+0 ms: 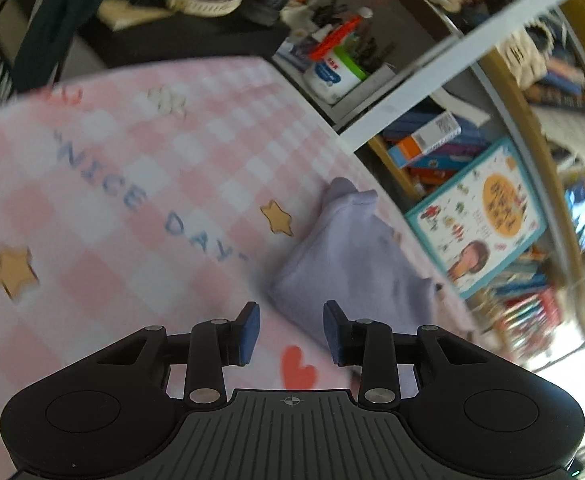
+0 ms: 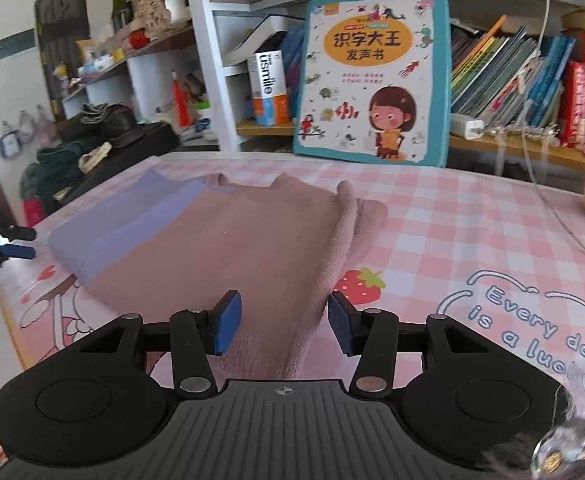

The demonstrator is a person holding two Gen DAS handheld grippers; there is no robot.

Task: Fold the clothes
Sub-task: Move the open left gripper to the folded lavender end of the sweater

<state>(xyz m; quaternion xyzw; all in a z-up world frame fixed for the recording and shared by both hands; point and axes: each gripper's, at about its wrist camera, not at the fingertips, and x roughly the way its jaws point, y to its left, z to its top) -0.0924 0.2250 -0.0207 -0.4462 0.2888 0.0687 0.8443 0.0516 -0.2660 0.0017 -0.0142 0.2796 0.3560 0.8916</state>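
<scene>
Although nothing was pinched at this moment, both tools sat close to the work. Left hand-held gripper (image 1: 291, 330): jaws spread, nothing between the pads, only the pink checked tabletop (image 1: 132, 184) showing through the gap. The folded garment (image 1: 356, 264) lay just ahead and to the right of its tips, showing there as a lilac mound with a raised corner at its far end.

Right hand-held gripper (image 2: 284, 326): jaws likewise spread and empty, hovering over the near edge of the garment (image 2: 228, 240). Ahead of it the cloth lay flat in a rough rectangle, a lilac band on the left and dusty pink across the rest, with a doubled layer bunched along its right side. Surface looked fleecy and matte. The other gripper's tips showed at the far left, just beside the lilac edge.

Judgement on handling: light, limp, no stiffness, likely to sag and drag when lifted; the nap should grip the pads well. Best hold would be a corner or a doubled edge, one tool at each end, taking all layers so the fold stays together.
</scene>
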